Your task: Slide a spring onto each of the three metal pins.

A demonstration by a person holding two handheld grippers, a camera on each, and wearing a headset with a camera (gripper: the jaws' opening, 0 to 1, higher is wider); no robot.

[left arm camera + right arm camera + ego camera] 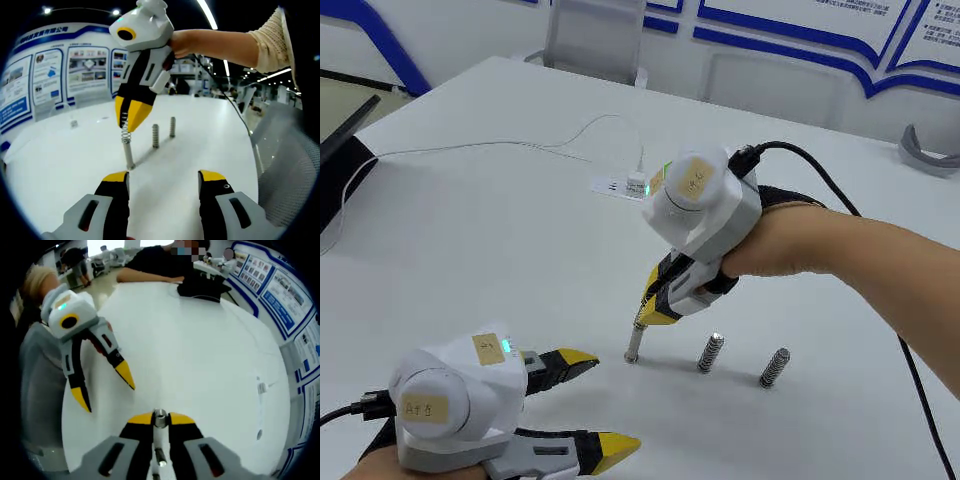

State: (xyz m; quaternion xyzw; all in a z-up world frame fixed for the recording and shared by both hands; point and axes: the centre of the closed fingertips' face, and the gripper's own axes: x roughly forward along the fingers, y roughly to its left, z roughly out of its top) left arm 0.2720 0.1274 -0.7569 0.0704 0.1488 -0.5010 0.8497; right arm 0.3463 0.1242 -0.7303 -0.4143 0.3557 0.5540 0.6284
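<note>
Hidden: top of spring (125,132) tucked betw. jaw tips; lower end at top of left pin (634,345), over it or just touching, can't tell; in head view spring mostly covered by jaws.
Cut off: rear of L gripper (605,400) at near edge, head view.
Pins: 3, upright, in a row on table (500,230).
Springs: 3; 1 each on mid pin (710,352) and right pin (774,367), 1 in jaws.
R gripper (655,312): jaws closed onto spring, directly above left pin.
L gripper: jaws wide apart, nothing held; near-left, apart from pins.
Cable (520,148): 1, far-left.
</note>
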